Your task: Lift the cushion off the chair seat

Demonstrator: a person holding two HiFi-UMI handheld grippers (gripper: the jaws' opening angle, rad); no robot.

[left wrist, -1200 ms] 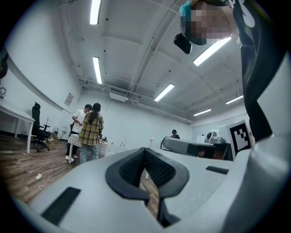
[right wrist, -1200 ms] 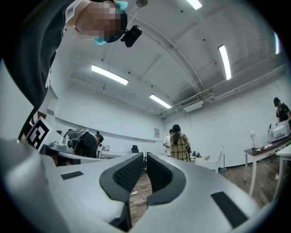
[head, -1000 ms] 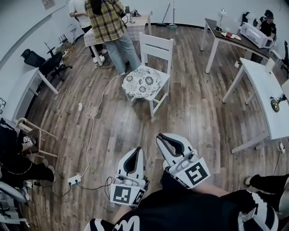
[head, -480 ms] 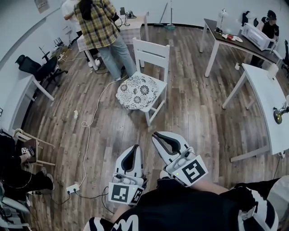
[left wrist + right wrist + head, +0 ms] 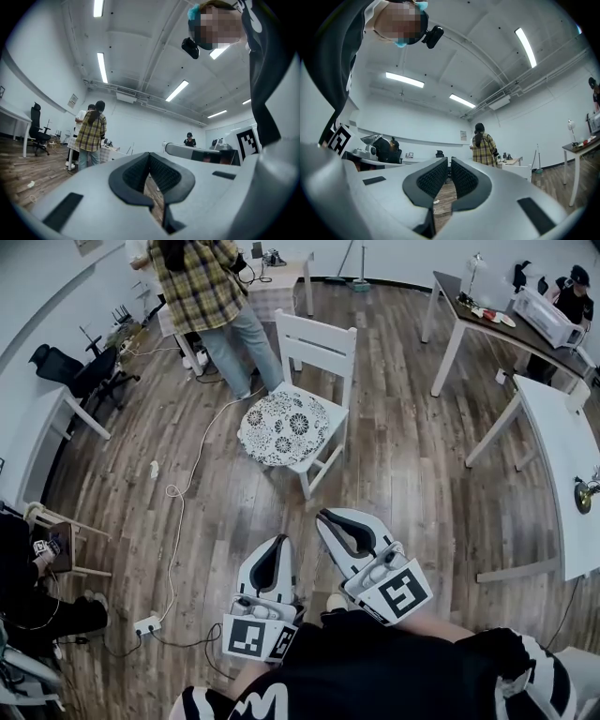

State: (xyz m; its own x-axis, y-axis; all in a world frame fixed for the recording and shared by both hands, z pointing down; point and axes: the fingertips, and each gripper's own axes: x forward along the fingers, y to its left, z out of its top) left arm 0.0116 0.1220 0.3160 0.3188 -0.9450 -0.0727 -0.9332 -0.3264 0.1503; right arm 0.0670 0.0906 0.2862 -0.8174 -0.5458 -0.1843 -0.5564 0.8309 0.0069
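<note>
A round white cushion (image 5: 284,427) with a dark floral print lies on the seat of a white wooden chair (image 5: 318,339) in the middle of the head view. Both grippers hang low by my body, well short of the chair. My left gripper (image 5: 278,544) is shut with nothing in it. To its right, my right gripper (image 5: 329,519) is also shut and bare. In the left gripper view the left gripper (image 5: 150,158) points level across the room. In the right gripper view the right gripper (image 5: 449,162) points slightly upward. Neither gripper view shows the cushion.
A person in a plaid shirt (image 5: 202,287) stands just behind the chair at a small table. White tables (image 5: 562,427) line the right side. A cable (image 5: 178,491) runs over the wood floor to a power strip (image 5: 148,622). An office chair (image 5: 66,367) stands at the left.
Chair and cushion have drawn somewhat nearer and lower in the head view. Both grippers travelled forward with me, still shut and side by side.
</note>
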